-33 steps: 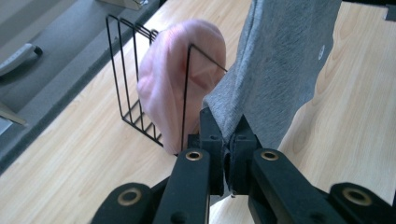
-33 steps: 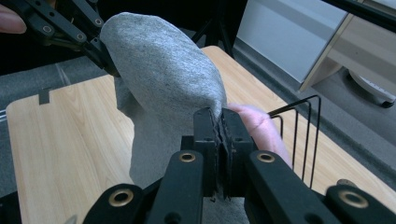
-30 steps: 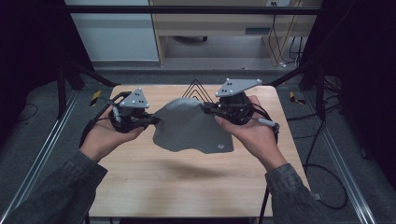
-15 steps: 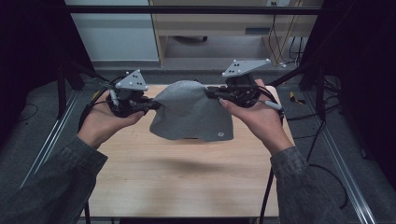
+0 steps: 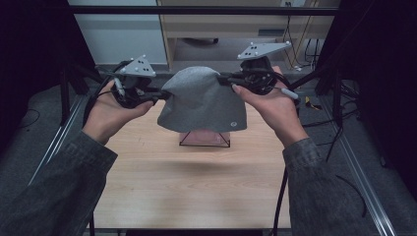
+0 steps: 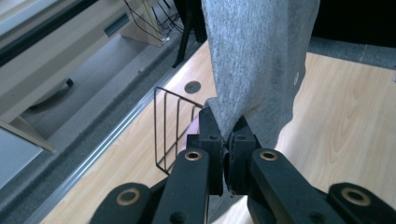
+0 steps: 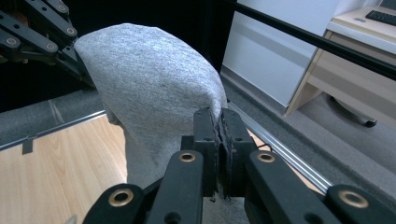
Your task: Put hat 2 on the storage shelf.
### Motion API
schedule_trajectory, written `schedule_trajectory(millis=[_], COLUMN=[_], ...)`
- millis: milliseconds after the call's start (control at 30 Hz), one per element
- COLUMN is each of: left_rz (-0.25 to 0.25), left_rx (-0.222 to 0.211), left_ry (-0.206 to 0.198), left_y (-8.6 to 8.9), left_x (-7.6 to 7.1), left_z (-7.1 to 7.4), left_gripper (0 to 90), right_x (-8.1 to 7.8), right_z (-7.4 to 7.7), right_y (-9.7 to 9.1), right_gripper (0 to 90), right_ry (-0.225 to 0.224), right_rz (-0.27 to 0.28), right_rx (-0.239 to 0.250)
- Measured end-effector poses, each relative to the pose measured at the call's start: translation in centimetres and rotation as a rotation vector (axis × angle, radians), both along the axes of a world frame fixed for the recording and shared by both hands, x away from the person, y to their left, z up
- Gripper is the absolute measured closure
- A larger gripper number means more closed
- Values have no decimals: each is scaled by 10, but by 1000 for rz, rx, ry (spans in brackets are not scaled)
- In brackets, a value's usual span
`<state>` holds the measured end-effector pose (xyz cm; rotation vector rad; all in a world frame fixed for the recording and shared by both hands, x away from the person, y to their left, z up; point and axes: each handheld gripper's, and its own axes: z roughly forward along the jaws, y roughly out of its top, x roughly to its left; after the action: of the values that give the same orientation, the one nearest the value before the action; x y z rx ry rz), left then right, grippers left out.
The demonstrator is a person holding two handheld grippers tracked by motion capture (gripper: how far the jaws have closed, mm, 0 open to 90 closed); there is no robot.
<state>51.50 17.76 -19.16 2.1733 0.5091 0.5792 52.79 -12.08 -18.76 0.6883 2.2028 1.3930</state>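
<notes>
High view: the grey cloth [image 5: 201, 101] hangs in the air between both hands, above the wooden counter [image 5: 196, 182]. The left gripper [image 5: 157, 94] pinches its left upper edge, the right gripper [image 5: 227, 78] its right upper edge. The top edge runs side to side, humped in the middle, and the body drapes straight down, so the long axis looks roughly crosswise. A small wire rack [image 5: 204, 139] stands directly beneath, with something pink in it.

Left gripper view: fingers [image 6: 210, 130] clenched on a bunched fold of cloth, with the rack just behind. It's a thin bite, and I'd judge a tug sideways could pull the fabric free.

Right gripper view: fingers [image 7: 205, 126] clamped tight on the far edge, with the fabric arching over to the other gripper. Drop the hands carelessly and the hem may snag the rack's wires or tip it.
</notes>
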Motion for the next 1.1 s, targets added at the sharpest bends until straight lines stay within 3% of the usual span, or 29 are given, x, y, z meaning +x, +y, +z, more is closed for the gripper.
schedule_trajectory(millis=[133,300,567,733,1100], left_rz=[9,15,29,50,83], left_rx=[6,-14,-1,12,14], left_ry=[-13,-20,-49,-64,-23], left_y=[-7,-13,-26,-30,-32], left_x=[14,28,51,64,93], left_z=[6,13,24,22,6], left_gripper=[870,870,870,870,870], right_x=[13,34,62,76,104], right_z=[2,1,7,6,-11], right_y=[-2,-8,-18,-21,-19], right_gripper=[870,870,869,869,868], right_ry=[0,11,13,19,62], right_rz=[-19,-34,-60,-74,-102], right_rx=[2,37,73,88,67])
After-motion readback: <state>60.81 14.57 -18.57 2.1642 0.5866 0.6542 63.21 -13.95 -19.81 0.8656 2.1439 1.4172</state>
